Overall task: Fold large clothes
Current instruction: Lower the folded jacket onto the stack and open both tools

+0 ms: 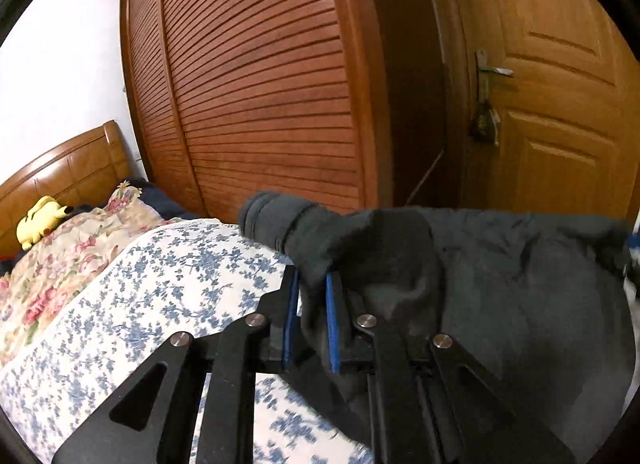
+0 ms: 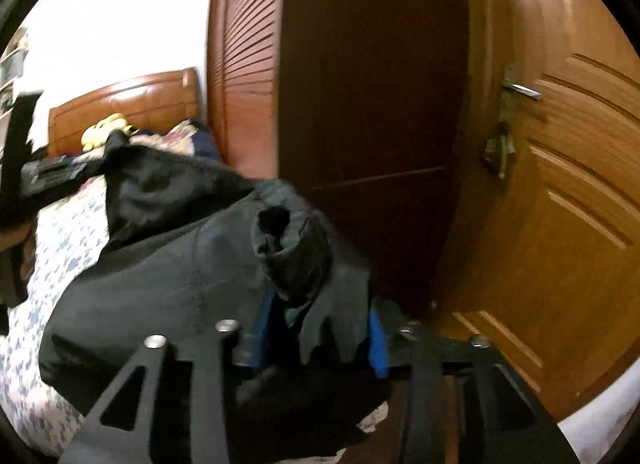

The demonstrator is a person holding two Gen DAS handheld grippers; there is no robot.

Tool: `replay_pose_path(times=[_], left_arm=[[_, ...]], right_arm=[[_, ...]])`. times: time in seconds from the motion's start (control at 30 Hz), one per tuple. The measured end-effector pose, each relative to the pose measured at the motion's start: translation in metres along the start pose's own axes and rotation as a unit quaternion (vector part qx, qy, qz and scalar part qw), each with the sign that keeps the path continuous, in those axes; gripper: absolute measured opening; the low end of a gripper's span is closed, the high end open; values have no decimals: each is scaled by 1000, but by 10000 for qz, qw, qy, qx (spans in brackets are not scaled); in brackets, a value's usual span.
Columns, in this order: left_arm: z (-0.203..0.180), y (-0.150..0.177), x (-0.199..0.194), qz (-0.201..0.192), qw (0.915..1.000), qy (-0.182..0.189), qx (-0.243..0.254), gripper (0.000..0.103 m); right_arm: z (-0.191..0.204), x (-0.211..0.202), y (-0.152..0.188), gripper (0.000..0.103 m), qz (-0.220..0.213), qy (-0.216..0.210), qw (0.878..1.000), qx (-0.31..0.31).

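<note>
A large dark grey jacket (image 1: 520,284) lies bunched on the blue-flowered bed sheet (image 1: 160,284), near the bed's edge. My left gripper (image 1: 312,292) is shut on one sleeve, just behind its ribbed cuff (image 1: 272,220), and the cloth is pinched between the blue pads. In the right wrist view the jacket (image 2: 160,264) spreads to the left. Its other sleeve cuff (image 2: 288,248) stands up between the fingers of my right gripper (image 2: 320,332). Those jaws stand well apart, and the cloth hangs loose between the blue pads (image 2: 378,340).
A louvred wooden wardrobe (image 1: 260,84) and a wooden door (image 1: 560,124) with a metal handle stand just beyond the bed. At the wooden headboard (image 1: 68,168) lie a yellow plush toy (image 1: 40,220) and a floral quilt (image 1: 72,256).
</note>
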State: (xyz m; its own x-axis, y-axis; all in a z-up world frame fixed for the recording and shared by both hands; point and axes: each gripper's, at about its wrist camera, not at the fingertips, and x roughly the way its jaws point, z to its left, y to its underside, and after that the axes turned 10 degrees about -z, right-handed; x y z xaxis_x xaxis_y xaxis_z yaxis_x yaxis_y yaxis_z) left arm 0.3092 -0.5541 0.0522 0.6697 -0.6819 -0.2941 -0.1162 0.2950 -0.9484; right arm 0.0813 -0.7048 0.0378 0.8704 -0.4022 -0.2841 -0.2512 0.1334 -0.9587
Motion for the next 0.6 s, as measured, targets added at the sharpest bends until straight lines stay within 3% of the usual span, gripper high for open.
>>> replay_pose_path(times=[0.13, 0.27, 0.33, 0.43, 0.6], left_arm=[[-7, 9, -21, 2, 9999, 145, 54, 35], [-7, 23, -47, 50, 9992, 391, -51, 41], [-5, 31, -63, 72, 9985, 519, -150, 51], [-4, 42, -83, 76, 9976, 661, -208, 63], [-8, 57, -112, 75, 9967, 772, -230, 72]], right_arm=[[11, -21, -7, 58, -304, 175, 9994, -17], [38, -36, -15, 60, -681, 217, 9972, -241], [50, -40, -15, 62, -835, -2, 9959, -345], [68, -35, -10, 62, -710, -167, 9963, -450], [69, -11, -7, 62, -321, -347, 9983, -347]])
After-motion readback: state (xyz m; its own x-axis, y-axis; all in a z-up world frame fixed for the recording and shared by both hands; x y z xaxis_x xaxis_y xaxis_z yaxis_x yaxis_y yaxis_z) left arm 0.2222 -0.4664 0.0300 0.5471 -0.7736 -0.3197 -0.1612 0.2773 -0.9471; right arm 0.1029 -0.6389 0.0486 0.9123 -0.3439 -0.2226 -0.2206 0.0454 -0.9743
